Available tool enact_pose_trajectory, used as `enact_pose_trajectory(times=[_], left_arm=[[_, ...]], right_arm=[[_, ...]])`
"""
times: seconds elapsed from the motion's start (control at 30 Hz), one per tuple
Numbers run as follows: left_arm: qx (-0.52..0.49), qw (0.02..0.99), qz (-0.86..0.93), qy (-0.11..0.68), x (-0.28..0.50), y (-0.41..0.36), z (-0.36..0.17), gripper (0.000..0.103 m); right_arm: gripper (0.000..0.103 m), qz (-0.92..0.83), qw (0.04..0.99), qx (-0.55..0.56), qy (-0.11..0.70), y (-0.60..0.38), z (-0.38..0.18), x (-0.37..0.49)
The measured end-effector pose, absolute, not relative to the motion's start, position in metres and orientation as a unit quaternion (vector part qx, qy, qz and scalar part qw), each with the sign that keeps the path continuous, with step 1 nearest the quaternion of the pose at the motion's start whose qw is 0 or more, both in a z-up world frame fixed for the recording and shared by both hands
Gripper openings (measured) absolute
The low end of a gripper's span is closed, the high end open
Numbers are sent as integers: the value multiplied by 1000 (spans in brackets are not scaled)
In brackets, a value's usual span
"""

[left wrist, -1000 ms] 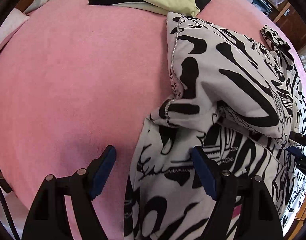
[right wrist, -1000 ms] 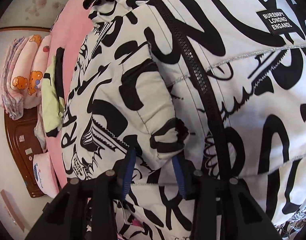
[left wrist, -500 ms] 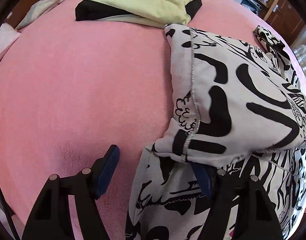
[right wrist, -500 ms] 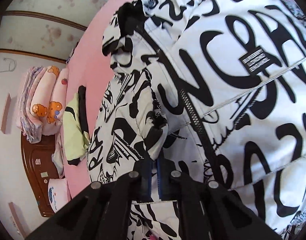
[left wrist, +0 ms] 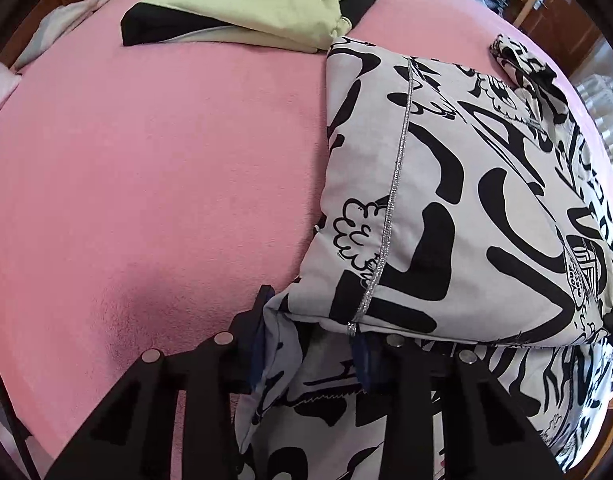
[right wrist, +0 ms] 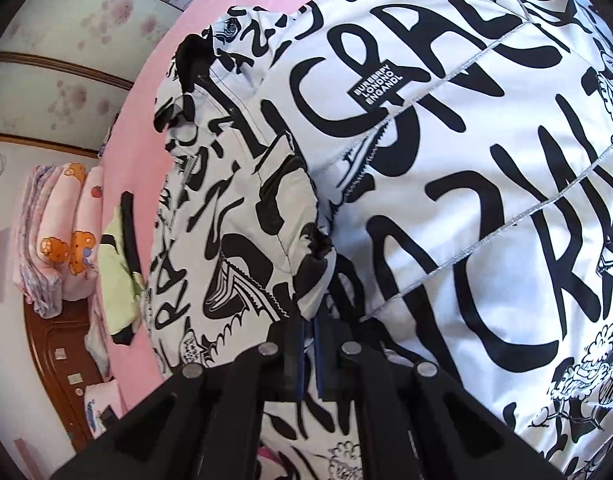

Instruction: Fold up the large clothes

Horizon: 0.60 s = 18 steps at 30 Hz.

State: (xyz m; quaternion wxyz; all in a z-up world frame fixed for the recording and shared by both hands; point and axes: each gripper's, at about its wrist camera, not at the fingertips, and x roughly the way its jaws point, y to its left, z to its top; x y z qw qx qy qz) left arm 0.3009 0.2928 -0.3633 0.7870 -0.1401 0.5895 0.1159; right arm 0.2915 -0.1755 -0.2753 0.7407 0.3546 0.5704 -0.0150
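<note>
Left gripper (left wrist: pixel 310 344) has just been closing, and its dark blue pads now pinch the near corner of a folded flap of the black-and-white printed jacket (left wrist: pixel 466 208). One pad sits on the flap's outer edge beside the pink bed sheet (left wrist: pixel 146 184); the other is tucked under the fold near a silver stitch line. Right gripper (right wrist: pixel 309 350) is pressed together on the black-trimmed cuff of the jacket's sleeve (right wrist: pixel 242 216), with the cloth caught between its blue pads.

In the left wrist view the flap's long axis runs from the gripper away toward the far side of the bed, with the silver stitching following that line. In the right wrist view the sleeve lies folded across the jacket's front, its cuff end pointing toward the camera, and the puffy front panel with a small black label (right wrist: pixel 376 86) fills the right of the picture.

A folded pale-green and black garment (left wrist: pixel 250 8) lies at the far edge of the bed, touching the jacket's far corner. Beyond the bed stand a stack of pink quilts (right wrist: pixel 62 216) on dark wooden furniture (right wrist: pixel 62 352), and a wall with faint floral wallpaper (right wrist: pixel 78 20).
</note>
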Motion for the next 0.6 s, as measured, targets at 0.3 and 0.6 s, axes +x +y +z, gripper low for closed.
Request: enact_pose_trajectory(times=[0.3,0.6], left_arm=[[-138,779,114,600,296,294,-366,32],[-120,777,116,608,307,288,-371,32]], right_arm=[[3,-28,746,313,587,-175,-297,282],[4,-39,754,265,599,-164,-307,288]])
